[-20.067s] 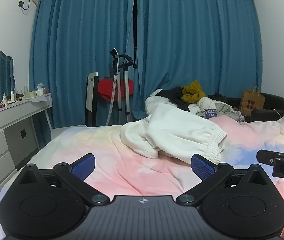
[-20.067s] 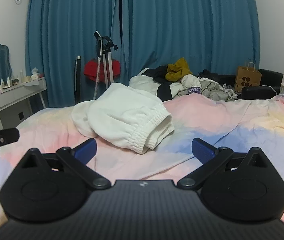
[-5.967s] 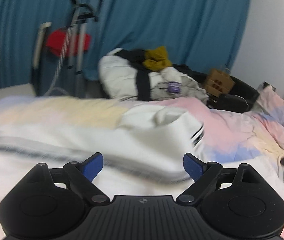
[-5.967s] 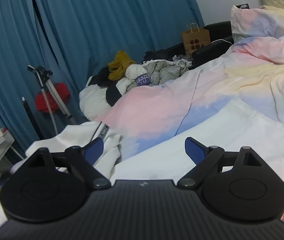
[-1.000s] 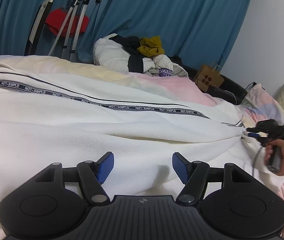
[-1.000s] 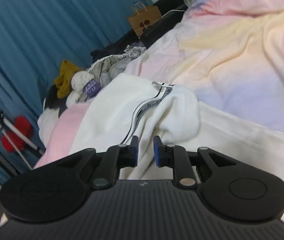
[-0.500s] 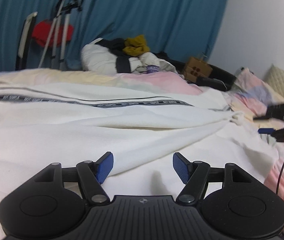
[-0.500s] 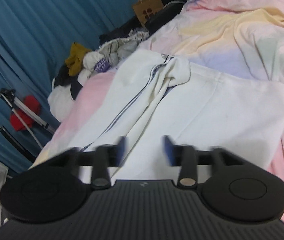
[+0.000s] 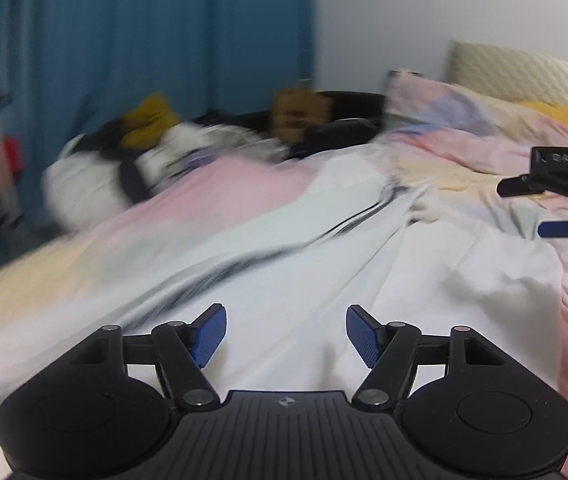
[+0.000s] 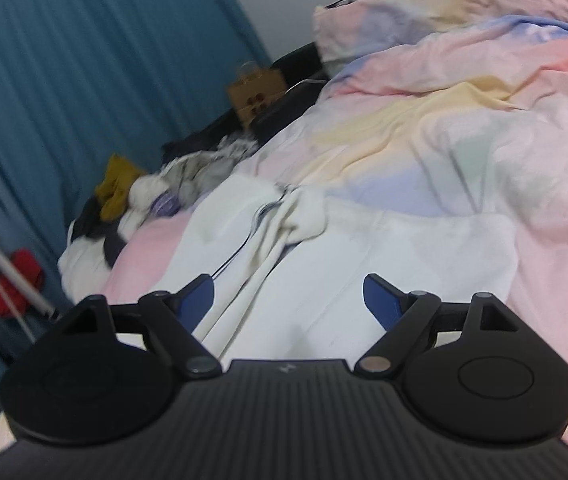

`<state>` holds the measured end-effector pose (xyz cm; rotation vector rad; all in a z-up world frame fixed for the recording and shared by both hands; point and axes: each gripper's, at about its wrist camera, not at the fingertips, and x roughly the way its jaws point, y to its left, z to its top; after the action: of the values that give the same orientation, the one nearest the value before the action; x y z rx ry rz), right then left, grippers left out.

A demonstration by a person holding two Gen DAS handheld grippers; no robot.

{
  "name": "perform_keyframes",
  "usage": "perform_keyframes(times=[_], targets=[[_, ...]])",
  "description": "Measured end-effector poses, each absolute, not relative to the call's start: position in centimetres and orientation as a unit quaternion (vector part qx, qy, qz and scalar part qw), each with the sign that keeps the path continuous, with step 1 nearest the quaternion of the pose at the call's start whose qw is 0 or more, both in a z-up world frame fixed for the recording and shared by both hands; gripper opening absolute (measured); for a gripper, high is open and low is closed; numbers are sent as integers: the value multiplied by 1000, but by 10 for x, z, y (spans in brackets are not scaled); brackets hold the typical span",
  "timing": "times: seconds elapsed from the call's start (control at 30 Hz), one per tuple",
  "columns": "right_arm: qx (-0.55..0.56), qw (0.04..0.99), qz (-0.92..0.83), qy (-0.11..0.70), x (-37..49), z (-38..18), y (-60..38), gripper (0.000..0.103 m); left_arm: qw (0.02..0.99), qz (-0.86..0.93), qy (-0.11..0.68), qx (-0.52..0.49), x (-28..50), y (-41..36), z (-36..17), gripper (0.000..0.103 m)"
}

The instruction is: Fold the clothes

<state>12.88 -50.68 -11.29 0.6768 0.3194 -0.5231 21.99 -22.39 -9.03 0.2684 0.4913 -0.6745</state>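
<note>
White trousers [image 9: 324,264] lie spread flat across the bed [image 10: 464,128], a dark stripe running along one leg and a bunched cuff [image 10: 304,216] at the far end. The left gripper [image 9: 286,332] hangs just over the cloth, jaws spread, nothing between them. The right gripper [image 10: 289,300] hovers over the near part of the trousers, jaws also spread and empty. A heap of clothes [image 10: 152,196] sits at the far edge of the bed, before the blue curtain [image 10: 84,80]. A paper bag [image 10: 256,94] stands beyond it. The left view is blurred.
</note>
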Motion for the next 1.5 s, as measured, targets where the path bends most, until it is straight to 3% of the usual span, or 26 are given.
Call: perform_keyframes(times=[0.2, 0.3, 0.4, 0.43, 0.53, 0.7, 0.83, 0.9, 0.97, 1.07, 1.2, 1.5], targets=[[329, 890, -293, 119, 135, -130, -527, 84, 865, -395, 258, 171, 300, -346, -113, 67], [339, 886, -293, 122, 143, -141, -537, 84, 850, -403, 270, 205, 327, -393, -129, 57], [357, 878, -290, 133, 150, -153, -543, 84, 847, -385, 288, 226, 350, -422, -146, 26], [362, 875, -290, 137, 152, -157, -544, 84, 848, -380, 288, 230, 353, -424, -147, 12], [382, 870, -278, 144, 153, -160, -541, 84, 856, -379, 276, 216, 362, -420, -131, 7], [358, 884, -268, 133, 159, -155, -525, 84, 900, -327, 230, 173, 402, -392, -70, 6], [364, 883, -255, 149, 168, -161, -524, 84, 928, -222, 249, 166, 459, -377, -75, 9], [365, 884, -249, 156, 170, -166, -524, 84, 923, -208, 288, 149, 477, -367, -93, 14], [365, 885, -239, 161, 173, -170, -524, 84, 915, -211, 320, 128, 481, -358, -109, 28], [372, 890, -209, 163, 178, -171, -523, 84, 913, -244, 310, 100, 457, -337, -112, 43], [372, 900, -163, 158, 182, -165, -518, 84, 907, -291, 293, 86, 398, -298, -104, 55], [378, 909, -77, 159, 196, -143, -514, 85, 916, -257, 286, 117, 251, -201, -135, 56]])
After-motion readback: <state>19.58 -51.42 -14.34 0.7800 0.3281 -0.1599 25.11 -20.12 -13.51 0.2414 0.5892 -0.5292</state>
